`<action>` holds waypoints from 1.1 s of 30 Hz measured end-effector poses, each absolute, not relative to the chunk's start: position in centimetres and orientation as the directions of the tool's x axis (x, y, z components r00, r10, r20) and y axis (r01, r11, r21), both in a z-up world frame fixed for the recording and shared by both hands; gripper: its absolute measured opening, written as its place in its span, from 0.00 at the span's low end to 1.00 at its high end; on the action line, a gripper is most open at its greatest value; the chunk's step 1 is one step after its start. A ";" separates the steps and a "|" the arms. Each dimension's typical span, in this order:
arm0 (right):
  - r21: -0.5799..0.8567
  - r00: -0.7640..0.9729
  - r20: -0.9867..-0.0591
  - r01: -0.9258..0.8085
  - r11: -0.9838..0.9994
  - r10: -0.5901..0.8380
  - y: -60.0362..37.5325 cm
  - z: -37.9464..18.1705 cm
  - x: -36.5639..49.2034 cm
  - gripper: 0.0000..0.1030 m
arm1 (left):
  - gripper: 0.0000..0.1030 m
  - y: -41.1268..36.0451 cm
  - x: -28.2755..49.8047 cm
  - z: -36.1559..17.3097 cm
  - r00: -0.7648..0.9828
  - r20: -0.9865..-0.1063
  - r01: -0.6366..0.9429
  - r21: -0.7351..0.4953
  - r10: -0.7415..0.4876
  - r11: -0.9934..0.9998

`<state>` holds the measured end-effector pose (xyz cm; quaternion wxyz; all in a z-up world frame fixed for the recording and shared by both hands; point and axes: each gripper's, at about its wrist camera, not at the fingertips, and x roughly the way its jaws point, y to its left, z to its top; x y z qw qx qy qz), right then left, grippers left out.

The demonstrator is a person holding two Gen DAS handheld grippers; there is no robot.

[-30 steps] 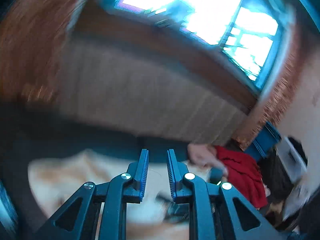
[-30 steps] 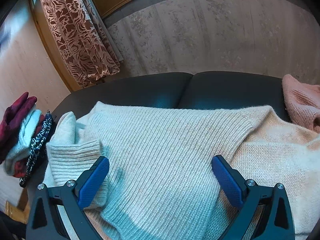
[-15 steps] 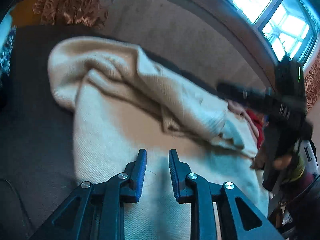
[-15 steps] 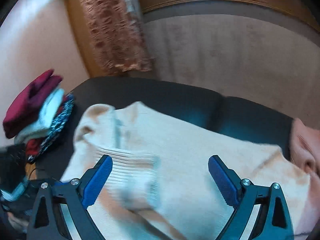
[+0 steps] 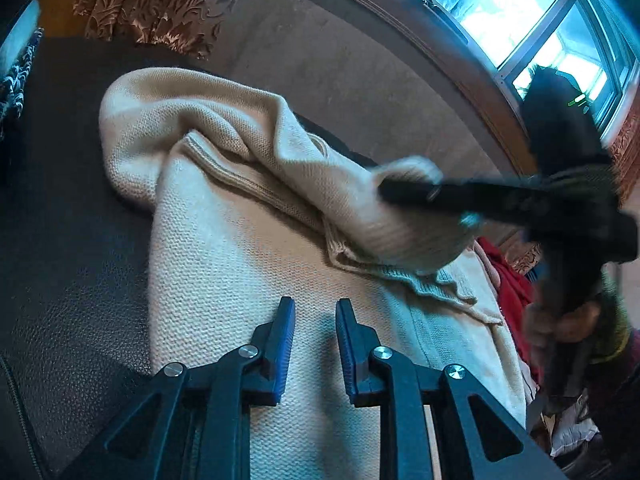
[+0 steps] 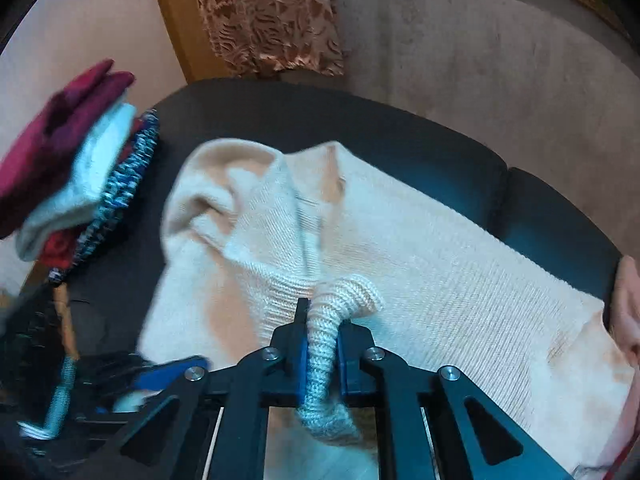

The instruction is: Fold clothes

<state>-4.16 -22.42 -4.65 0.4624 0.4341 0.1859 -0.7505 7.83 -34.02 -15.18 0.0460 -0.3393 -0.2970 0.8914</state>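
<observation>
Gripping the cream sweater (image 6: 460, 280) cuff (image 6: 324, 344), right gripper (image 6: 320, 324) jaws closed.

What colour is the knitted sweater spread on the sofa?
Cream knitted sweater, plain with no pattern; clearest in the left wrist view.

No lettering, label, brand or number can be read anywhere in my two views: the cream knit sweater (image 6: 440, 272) shows only its weave, my grippers carry no markings, and the patterned curtain (image 6: 272, 16) and stacked clothes (image 6: 68, 160) bear patterns only, no words.
</observation>
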 end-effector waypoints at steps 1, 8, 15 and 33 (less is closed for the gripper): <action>0.149 -0.192 -0.808 0.849 -0.507 -0.558 -22.2 -3.6 -4.1 0.10 | 0.19 -34.1 7.9 -15.2 -0.766 -0.577 0.119 -0.562 0.284 -0.819; 0.449 -0.114 -0.609 0.766 -0.460 -0.785 -19.6 4.6 -4.1 0.10 | 0.20 -36.2 8.7 -14.3 -0.751 -0.591 0.130 -0.571 0.296 -0.810; 0.640 -0.037 -0.406 0.702 -0.313 -0.913 -19.7 11.4 -3.3 0.10 | 0.30 -40.5 9.7 -11.1 -0.791 -0.602 0.229 -0.455 0.108 -0.861; 0.780 -0.133 -0.107 0.604 -0.166 -0.985 -13.7 15.8 -5.0 0.10 | 0.40 -43.9 4.7 -12.3 -0.765 -0.642 0.399 -0.539 0.054 -0.742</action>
